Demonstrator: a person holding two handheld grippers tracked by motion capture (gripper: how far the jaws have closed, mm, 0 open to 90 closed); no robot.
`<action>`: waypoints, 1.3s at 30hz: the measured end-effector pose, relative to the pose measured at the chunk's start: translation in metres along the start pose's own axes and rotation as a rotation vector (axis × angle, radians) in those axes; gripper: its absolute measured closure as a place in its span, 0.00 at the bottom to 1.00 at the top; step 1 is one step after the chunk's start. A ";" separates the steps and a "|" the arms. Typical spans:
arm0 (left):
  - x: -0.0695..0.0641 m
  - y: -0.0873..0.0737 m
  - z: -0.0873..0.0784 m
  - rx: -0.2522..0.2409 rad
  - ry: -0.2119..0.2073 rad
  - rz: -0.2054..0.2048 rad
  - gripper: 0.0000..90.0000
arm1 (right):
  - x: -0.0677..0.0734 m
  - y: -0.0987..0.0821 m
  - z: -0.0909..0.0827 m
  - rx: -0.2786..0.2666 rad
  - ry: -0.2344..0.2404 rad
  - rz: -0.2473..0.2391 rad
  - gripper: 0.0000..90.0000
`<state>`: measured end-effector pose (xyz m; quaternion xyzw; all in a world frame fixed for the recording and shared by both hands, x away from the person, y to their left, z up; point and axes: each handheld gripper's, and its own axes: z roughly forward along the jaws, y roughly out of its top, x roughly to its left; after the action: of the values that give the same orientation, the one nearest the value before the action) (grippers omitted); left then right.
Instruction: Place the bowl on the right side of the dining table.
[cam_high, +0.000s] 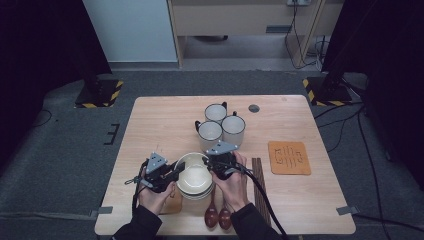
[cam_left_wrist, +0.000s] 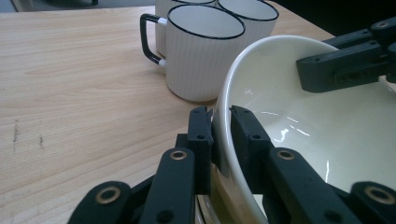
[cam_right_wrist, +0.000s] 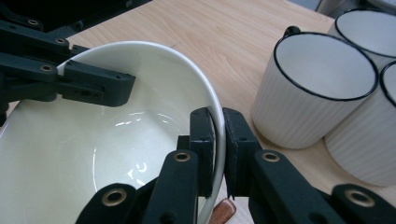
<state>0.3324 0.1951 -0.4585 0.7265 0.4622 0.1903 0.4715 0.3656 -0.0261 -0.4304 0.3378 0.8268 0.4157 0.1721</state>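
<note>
A cream bowl (cam_high: 194, 175) sits topmost on a stack of like bowls near the table's front edge. My left gripper (cam_high: 175, 176) is shut on its left rim, one pad inside and one outside (cam_left_wrist: 219, 126). My right gripper (cam_high: 212, 164) is shut on the opposite rim (cam_right_wrist: 218, 140). The bowl (cam_left_wrist: 299, 135) shows a glossy inside, with the right gripper's jaw across its far edge. In the right gripper view the bowl (cam_right_wrist: 93, 154) spreads to the left, with the left gripper's jaw on its far rim. I cannot tell whether the bowl is lifted off the stack.
Three white ribbed mugs (cam_high: 220, 127) with black rims stand close behind the bowl, also near in the left gripper view (cam_left_wrist: 205, 51) and the right gripper view (cam_right_wrist: 317, 88). Dark chopsticks (cam_high: 258, 185), an orange mat (cam_high: 288, 157) and two brown spoons (cam_high: 216, 217) lie to the right and front.
</note>
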 end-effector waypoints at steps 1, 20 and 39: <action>0.000 0.000 0.001 0.003 0.006 -0.003 0.88 | 0.001 0.000 -0.001 -0.002 -0.005 -0.004 0.93; -0.006 0.008 -0.009 -0.025 0.022 0.011 0.91 | 0.000 0.003 -0.001 0.013 0.029 0.049 0.88; -0.018 0.012 -0.019 -0.081 0.054 0.090 0.90 | 0.001 0.003 0.000 0.060 0.040 0.117 0.92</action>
<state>0.3163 0.1880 -0.4364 0.7216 0.4333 0.2494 0.4788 0.3661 -0.0244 -0.4285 0.3821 0.8211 0.4066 0.1205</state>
